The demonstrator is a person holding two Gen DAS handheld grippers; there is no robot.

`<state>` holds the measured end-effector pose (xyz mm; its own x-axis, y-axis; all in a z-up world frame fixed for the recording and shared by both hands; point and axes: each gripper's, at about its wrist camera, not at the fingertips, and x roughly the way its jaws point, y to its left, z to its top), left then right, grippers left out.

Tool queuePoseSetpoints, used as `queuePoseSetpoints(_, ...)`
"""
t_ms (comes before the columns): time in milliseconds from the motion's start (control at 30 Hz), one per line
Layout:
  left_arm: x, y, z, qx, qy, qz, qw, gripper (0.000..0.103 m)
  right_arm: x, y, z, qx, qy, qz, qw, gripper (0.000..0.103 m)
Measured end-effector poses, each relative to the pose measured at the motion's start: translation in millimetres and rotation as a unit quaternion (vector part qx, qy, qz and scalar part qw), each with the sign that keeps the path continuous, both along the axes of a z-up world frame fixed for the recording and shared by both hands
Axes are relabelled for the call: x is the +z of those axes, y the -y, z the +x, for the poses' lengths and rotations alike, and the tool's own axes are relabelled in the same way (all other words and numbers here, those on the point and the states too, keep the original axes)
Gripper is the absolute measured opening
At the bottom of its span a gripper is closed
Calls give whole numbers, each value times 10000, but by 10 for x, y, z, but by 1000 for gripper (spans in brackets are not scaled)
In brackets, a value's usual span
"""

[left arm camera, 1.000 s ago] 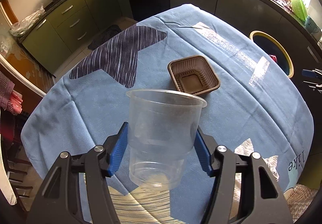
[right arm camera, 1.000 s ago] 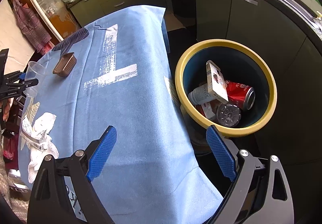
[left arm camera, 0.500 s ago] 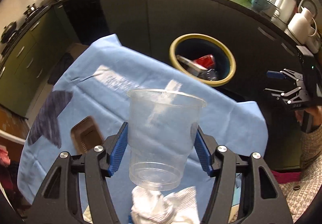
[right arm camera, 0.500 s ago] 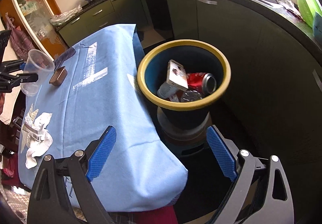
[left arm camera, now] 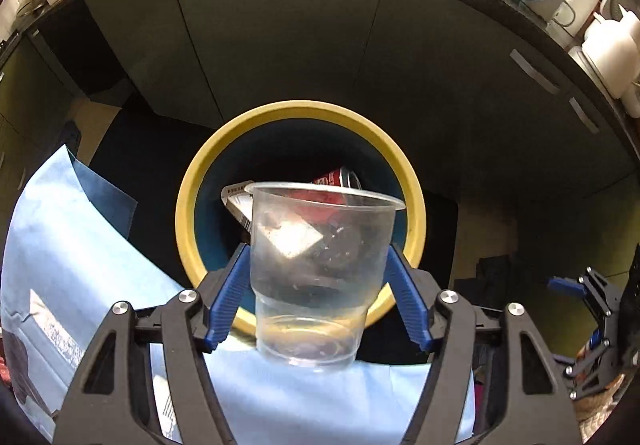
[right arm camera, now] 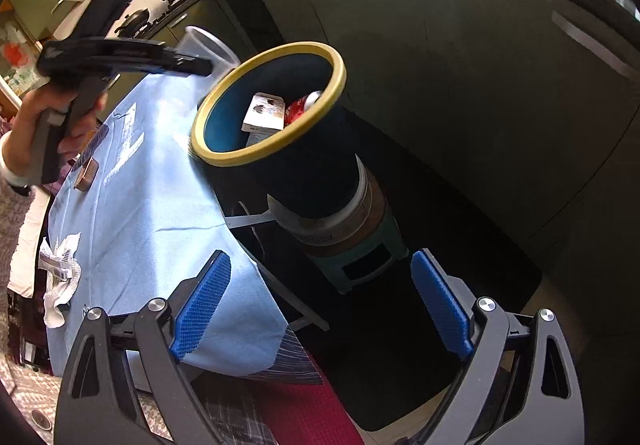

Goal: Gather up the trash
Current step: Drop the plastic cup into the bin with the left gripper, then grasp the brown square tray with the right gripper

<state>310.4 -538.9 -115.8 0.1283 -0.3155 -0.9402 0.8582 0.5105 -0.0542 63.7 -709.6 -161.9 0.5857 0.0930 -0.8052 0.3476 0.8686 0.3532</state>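
A clear plastic cup (left arm camera: 316, 309) sits upright between the blue pads of my left gripper (left arm camera: 317, 251). The jaws are opening, and the pads still touch the cup's sides. The cup hangs over the near rim of the yellow-rimmed dark bin (left arm camera: 188, 205). Inside the bin lie a red can (left arm camera: 336, 179) and a white carton (right arm camera: 264, 111). The right wrist view shows the same bin (right arm camera: 336, 85) tilted in the picture, with the left gripper (right arm camera: 200, 65) and cup (right arm camera: 204, 41) at its far rim. My right gripper (right arm camera: 320, 273) is open and empty, low beside the table corner.
The blue-clothed table (right arm camera: 140, 205) carries a brown plastic tray (right arm camera: 86, 175) and crumpled white paper (right arm camera: 60, 273). The bin stands on a small stool (right arm camera: 360, 257) against dark cabinets (right arm camera: 480, 85). A hand (right arm camera: 36, 125) grips the left tool's handle. Red mat lies on the floor below.
My left gripper swung with the cup from over the table to the bin's near rim. The right gripper drew back from over the bin and now sits lower, by the table corner.
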Motion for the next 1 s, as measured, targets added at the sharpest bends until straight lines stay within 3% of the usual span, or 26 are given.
queuePoseSetpoints(133,95,18,29,32,-34,-188,9998,66,-128,61,-32,-82,18,221,9997,91)
queuePoseSetpoints(267,432,-302,-83,-27,35,-517,9987,70,-242,63,52,-9,-64,325,9995,91)
queuePoseSetpoints(500,1102,-1402,-260,381,93,-1337,9902,77,-60,-267,409,527,-11,87,9986,91)
queuePoseSetpoints(600,1263,-2050,-298,734,503,-1605,9830,79,128,-613,709,1076,33,-225,9939,91)
queuePoseSetpoints(700,1319,-2731,-358,1328,1343,-1728,9667,82,366,-1096,1068,1802,151,-613,9816,91)
queuePoseSetpoints(767,1287,-3220,-357,1848,1674,-1861,9504,83,529,-1493,1331,2349,288,-850,9679,92)
queuePoseSetpoints(867,1156,-3986,-308,2781,2019,-2049,9165,85,691,-2083,1728,3004,416,-1036,9472,93)
queuePoseSetpoints(1000,910,-4743,-205,3667,2081,-2105,8820,86,827,-2859,2199,4048,715,-1446,9001,93)
